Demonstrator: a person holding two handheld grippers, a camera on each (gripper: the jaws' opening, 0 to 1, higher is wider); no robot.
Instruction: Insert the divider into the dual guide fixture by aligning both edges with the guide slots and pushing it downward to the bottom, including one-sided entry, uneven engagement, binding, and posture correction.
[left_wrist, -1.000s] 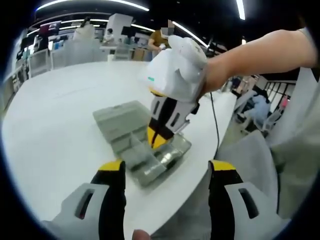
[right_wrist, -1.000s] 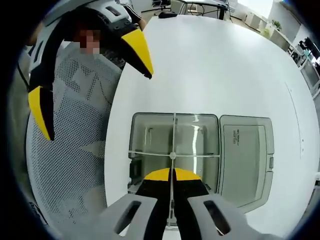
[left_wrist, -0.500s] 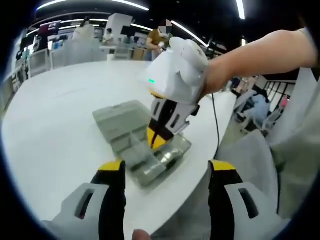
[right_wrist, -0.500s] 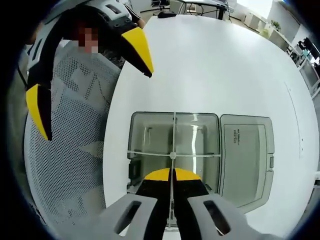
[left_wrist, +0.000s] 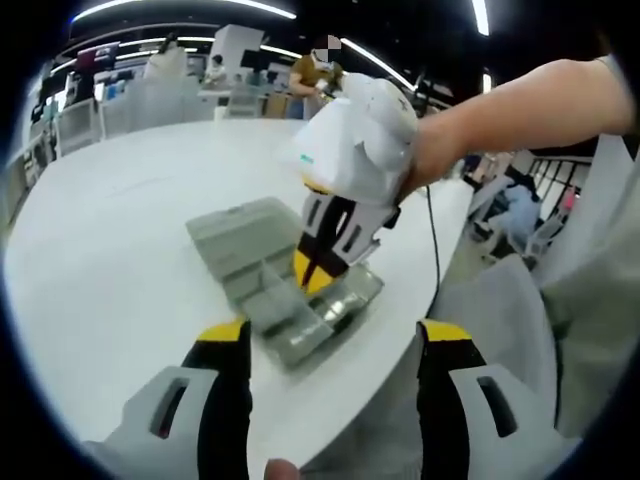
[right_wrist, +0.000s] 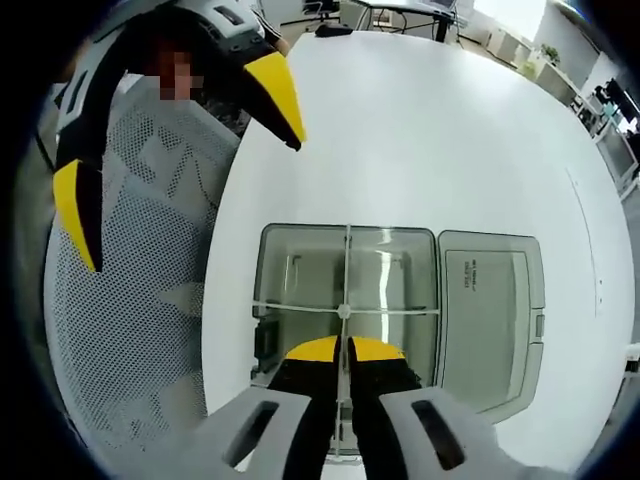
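Observation:
A grey compartment box, the guide fixture (right_wrist: 275, 262), lies open on the white table (right_wrist: 430, 130), its lid (right_wrist: 490, 310) folded flat to the right. A thin clear divider (right_wrist: 347, 268) stands upright along the box's middle and crosses another clear strip. My right gripper (right_wrist: 346, 350) is shut on the divider's near end, right above the box. In the left gripper view the right gripper (left_wrist: 315, 272) points down into the box (left_wrist: 300, 325). My left gripper (left_wrist: 335, 332) is open and holds nothing, hovering short of the box; it also shows as the left gripper (right_wrist: 175, 150).
The box sits near the table edge. A white mesh chair (right_wrist: 130, 320) stands just past that edge. A person's bare arm (left_wrist: 500, 110) carries the right gripper. Desks and people (left_wrist: 315, 70) fill the far background.
Almost nothing: the right gripper view has shifted a hair. The box, the divider and both grippers stay where they were.

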